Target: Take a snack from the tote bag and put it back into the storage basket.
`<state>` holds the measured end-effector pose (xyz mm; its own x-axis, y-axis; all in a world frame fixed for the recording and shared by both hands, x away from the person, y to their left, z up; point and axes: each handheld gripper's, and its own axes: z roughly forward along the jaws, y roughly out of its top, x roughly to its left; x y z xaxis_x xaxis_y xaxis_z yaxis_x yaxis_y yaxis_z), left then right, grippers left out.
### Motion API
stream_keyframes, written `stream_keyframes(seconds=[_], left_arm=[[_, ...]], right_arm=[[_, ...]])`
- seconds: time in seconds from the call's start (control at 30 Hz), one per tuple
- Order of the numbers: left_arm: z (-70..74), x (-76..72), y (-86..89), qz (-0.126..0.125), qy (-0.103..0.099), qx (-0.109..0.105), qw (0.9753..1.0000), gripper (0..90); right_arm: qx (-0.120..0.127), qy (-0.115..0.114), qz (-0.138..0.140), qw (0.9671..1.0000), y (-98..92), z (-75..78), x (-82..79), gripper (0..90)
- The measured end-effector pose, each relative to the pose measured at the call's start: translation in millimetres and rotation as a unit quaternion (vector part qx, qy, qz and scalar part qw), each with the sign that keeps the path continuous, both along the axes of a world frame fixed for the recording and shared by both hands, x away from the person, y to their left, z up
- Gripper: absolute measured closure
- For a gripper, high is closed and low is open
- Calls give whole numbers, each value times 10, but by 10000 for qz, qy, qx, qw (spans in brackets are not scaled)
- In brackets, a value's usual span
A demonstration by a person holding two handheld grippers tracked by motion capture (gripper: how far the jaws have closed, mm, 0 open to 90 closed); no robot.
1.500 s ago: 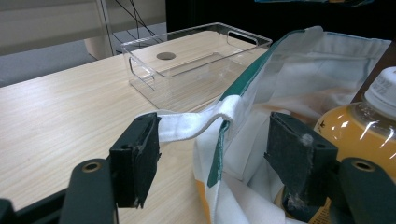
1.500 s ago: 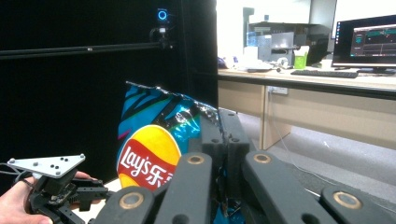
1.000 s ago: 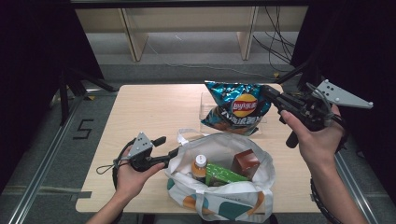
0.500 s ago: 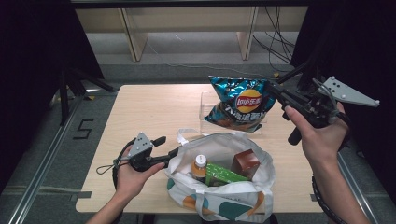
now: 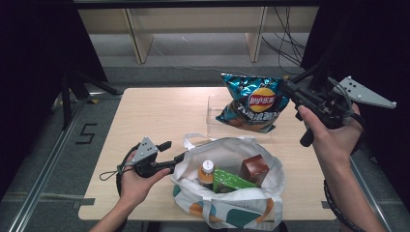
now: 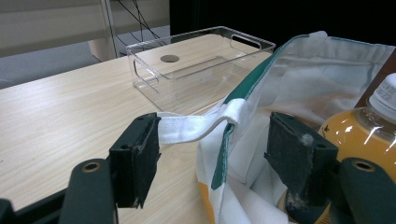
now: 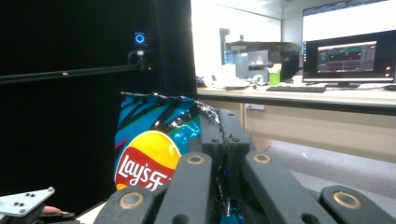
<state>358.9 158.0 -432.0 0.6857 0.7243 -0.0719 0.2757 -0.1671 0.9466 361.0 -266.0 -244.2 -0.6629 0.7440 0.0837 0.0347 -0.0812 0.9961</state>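
Table (image 5: 159, 116): bag (image 5: 232, 203) holds bottle (image 5: 207, 171), packets; bin (image 6: 196, 60) empty. Right gripper (image 5: 290, 92) clamps chips (image 5: 254, 101); left gripper (image 6: 219, 154) jaws wide, around bag's strap (image 6: 191, 127).

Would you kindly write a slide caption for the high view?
Right gripper lifts a blue crisp bag above the clear plastic bin; left gripper holds the white tote bag.

1. The right gripper (image 7: 223, 135) has its two black jaws pressed together on the edge of the chip bag (image 7: 156, 147).
2. The bag hangs upright left of the jaws, teal and blue, with a red and yellow logo facing out.
3. Behind the bag stands a black curtain (image 7: 70, 107) crossed by a dark rail carrying a small camera (image 7: 139, 39) with a blue ring.
4. At right, a desk (image 7: 303, 100) holds a lit monitor (image 7: 349, 56) and a keyboard (image 7: 296, 88).
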Motion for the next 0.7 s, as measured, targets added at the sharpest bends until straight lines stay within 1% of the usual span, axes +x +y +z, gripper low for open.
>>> stream_keyframes(seconds=[0.1,0.13,0.17,0.2,0.27,0.3,0.33,0.37,0.4,0.43,0.5,0.53,0.6,0.63,0.7], left_arm=[[0,0,2,8,0,-4,10000,340],[1,-1,2,8,-3,-5,10000,340],[2,-2,3,6,-4,0,10000,340],[2,-2,4,3,-5,2,10000,340],[0,-2,4,14,5,-6,10000,340],[0,-1,4,16,6,-12,10000,340],[1,0,6,14,0,-7,10000,340],[2,0,6,17,0,-10,10000,340],[2,-1,6,16,-4,-7,10000,340],[2,-1,6,17,-5,-6,10000,340],[1,-2,5,18,0,-13,10000,340],[2,-1,5,17,-7,-9,10000,340],[3,-1,5,23,-4,-10,10000,340],[3,-1,5,22,-6,-10,10000,340],[3,-1,5,24,-5,-13,10000,340]], right_arm=[[-18,-8,-60,10000,-7,-9,9,900],[29,-1,-75,10000,-5,-11,16,900],[-7,27,-82,10000,-15,-15,23,900],[-23,-6,-101,9999,-21,-20,34,900],[11,27,-155,9999,-26,-26,49,900],[-34,-6,-143,9999,-37,-31,59,900],[21,49,-168,9998,-33,-31,58,900],[35,54,-165,9998,-34,-33,62,900],[29,66,-221,9997,-38,-36,66,900],[29,37,-217,9998,-41,-39,74,900],[60,88,-235,9997,-42,-43,81,900],[21,61,-323,9995,-46,-47,95,900],[34,104,-300,9995,-58,-52,103,900],[16,83,-363,9993,-61,-59,125,900],[15,71,-326,9994,-66,-67,133,900]])
